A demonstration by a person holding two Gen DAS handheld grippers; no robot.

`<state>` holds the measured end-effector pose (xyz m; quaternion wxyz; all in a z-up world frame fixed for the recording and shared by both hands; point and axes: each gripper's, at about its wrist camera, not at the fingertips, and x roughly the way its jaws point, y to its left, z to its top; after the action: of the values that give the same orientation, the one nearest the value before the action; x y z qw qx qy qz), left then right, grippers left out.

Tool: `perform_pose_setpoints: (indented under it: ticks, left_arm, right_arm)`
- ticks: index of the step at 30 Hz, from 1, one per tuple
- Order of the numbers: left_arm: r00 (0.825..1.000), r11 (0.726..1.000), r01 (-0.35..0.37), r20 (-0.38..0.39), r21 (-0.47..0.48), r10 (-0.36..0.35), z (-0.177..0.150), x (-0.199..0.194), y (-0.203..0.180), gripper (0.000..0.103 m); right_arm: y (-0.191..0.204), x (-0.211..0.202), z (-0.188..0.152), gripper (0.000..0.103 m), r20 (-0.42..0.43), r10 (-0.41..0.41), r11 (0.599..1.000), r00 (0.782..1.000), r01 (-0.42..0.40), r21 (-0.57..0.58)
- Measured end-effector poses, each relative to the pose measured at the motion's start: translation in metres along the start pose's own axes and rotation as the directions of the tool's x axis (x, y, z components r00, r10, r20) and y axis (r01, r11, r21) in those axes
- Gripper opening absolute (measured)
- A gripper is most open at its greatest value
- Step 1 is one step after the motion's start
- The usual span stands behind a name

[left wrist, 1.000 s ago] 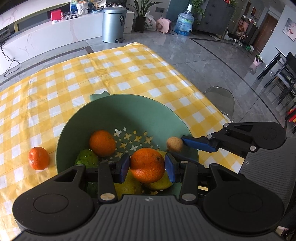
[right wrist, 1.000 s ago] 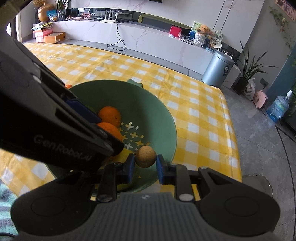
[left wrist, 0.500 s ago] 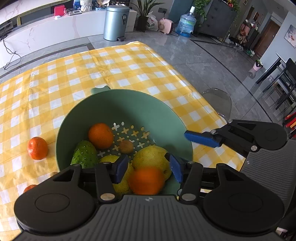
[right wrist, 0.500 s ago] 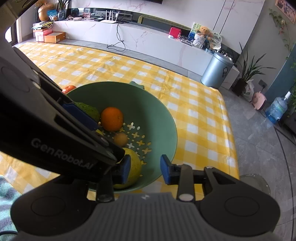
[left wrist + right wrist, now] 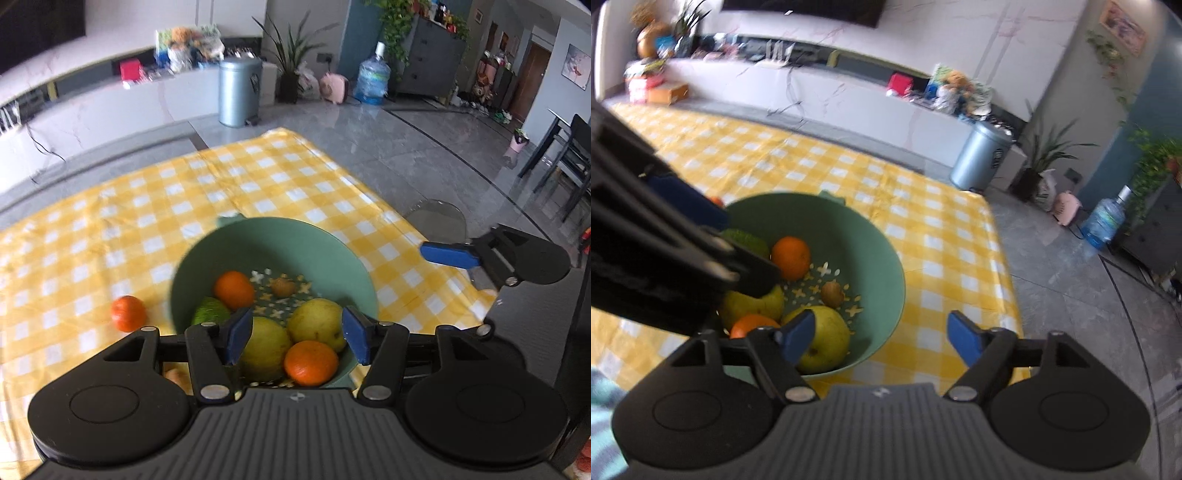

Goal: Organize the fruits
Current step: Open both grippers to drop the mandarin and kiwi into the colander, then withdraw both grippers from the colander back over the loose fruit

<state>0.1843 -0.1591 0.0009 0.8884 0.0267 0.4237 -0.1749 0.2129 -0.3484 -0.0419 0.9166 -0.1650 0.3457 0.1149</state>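
Six fruits are counted in the green bowl (image 5: 332, 251): two oranges (image 5: 311, 363), two yellow pears (image 5: 317, 324), one green fruit (image 5: 210, 314) and one small brown fruit (image 5: 283, 287). A third orange (image 5: 127, 313) is seen on the counter (image 5: 110, 229) beside it. Both the left gripper (image 5: 297, 338) and right gripper (image 5: 882, 334) are held with fingers spread, empty, above the bowl's near rim.

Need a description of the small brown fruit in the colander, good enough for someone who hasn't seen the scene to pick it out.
Find the green colander bowl on the yellow checked tablecloth. On its perforated bottom, just right of the far orange, lies the small brown fruit. It is the smallest piece in the bowl and the only dull tan-brown one, resting alone on the holes.
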Motion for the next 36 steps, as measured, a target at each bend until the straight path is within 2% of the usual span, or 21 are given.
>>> perform_pose_setpoints:
  ticks: [6,12,15,22,27,32,36]
  left_arm:
    - [0.996,0.998,-0.058,0.062,-0.004,0.058,-0.016,-0.034,0.011,0.066]
    - [0.983,0.987,-0.158,0.097,0.024,0.155,-0.029,-0.063,0.025,0.066]
    - [0.978,0.982,-0.184,0.103,0.035,0.179,-0.038,-0.075,0.033,0.066]
    - [0.976,0.981,-0.195,0.102,0.012,0.192,-0.063,-0.092,0.06,0.066]
    - [0.977,0.981,-0.192,0.098,0.014,0.19,-0.08,-0.095,0.077,0.066]
    - [0.981,0.984,-0.177,0.085,0.006,0.176,-0.095,-0.091,0.093,0.066]
    - [0.983,0.987,-0.159,0.092,-0.021,0.16,-0.103,-0.09,0.106,0.066]
  right_arm:
    - [0.008,-0.024,-0.003,0.082,0.048,0.046,0.988,0.998,-0.052,0.143]
    - [0.031,-0.047,-0.009,0.086,0.097,0.079,0.968,0.992,-0.1,0.229]
    - [0.046,-0.055,-0.012,0.086,0.115,0.107,0.956,0.988,-0.134,0.263]
    - [0.082,-0.067,-0.024,0.09,0.153,0.116,0.933,0.981,-0.16,0.322]
    - [0.108,-0.07,-0.03,0.09,0.176,0.128,0.933,0.976,-0.179,0.313]
    - [0.13,-0.068,-0.035,0.089,0.175,0.201,0.923,0.964,-0.246,0.295]
    - [0.148,-0.06,-0.035,0.085,0.141,0.227,0.932,0.963,-0.257,0.256]
